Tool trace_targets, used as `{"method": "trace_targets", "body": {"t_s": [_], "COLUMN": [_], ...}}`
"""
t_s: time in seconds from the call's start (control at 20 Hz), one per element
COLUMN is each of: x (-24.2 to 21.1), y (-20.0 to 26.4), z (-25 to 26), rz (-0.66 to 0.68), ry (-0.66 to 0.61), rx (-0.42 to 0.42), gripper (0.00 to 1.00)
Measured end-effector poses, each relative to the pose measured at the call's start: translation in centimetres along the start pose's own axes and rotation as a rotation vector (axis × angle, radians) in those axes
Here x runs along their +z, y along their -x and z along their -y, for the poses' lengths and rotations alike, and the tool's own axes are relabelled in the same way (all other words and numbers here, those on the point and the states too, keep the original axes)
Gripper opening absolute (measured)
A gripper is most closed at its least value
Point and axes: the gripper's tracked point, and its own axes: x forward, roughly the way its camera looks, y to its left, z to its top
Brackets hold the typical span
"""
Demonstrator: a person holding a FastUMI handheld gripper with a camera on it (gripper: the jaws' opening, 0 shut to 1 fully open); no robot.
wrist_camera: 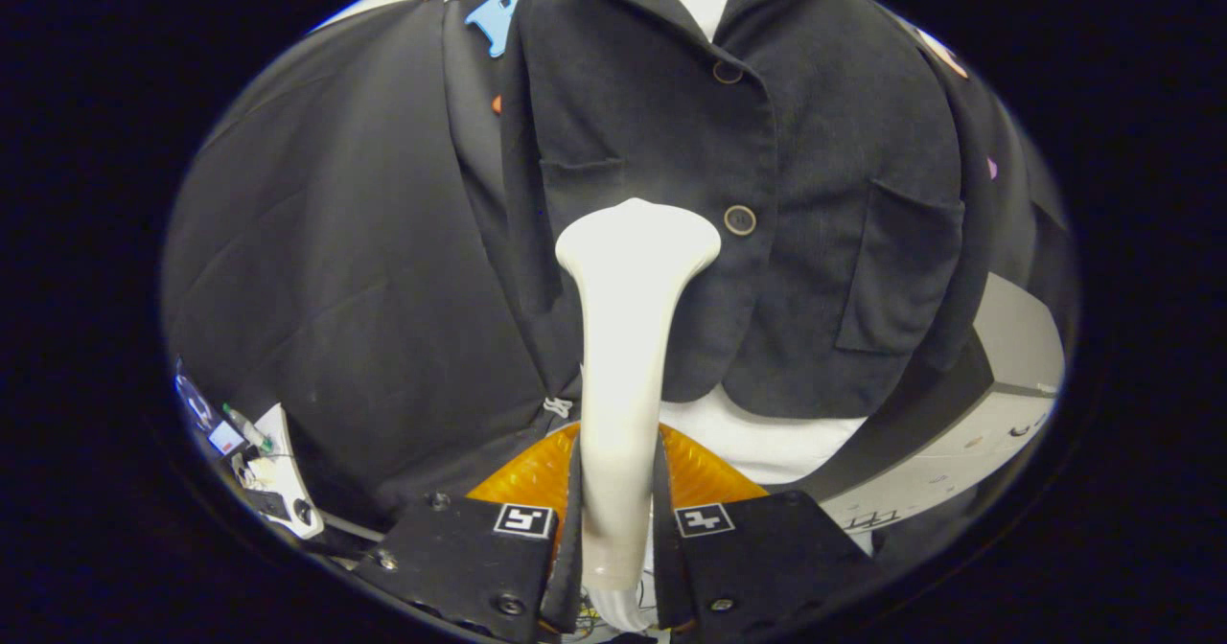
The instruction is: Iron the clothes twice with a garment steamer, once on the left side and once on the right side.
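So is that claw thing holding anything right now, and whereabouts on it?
Yes. The claw is shut on the white garment steamer, both fingers pressing its slim handle near the bottom end; the wide head points at the dark jacket.

Black cloth wall spans the left and centre of the frame. A white surface occupies the lower right. A cluttered white ledge sits at lower left.

Tongs upright, both fingers clamped on steamer handle
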Motion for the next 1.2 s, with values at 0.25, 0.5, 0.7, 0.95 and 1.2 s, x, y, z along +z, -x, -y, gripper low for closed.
{"method": "trace_targets", "body": {"t_s": [0.25,0.5,0.7,0.95,1.2], "x": [-1.9,-2.5,-2.4,-2.6,-3.8], "y": [-1.1,-1.3,-0.5,1.3,3.9], "z": [0.3,0.7,0.9,1.9,4.8], "rz": [-0.04,-0.059,-0.051,-0.027,-0.013], "ry": [-0.011,-0.025,-0.032,-0.055,-0.091], "rx": [0.001,0.004,0.003,0.001,-0.018], "gripper": [0.33,0.33,0.33,0.33,0.33]}}
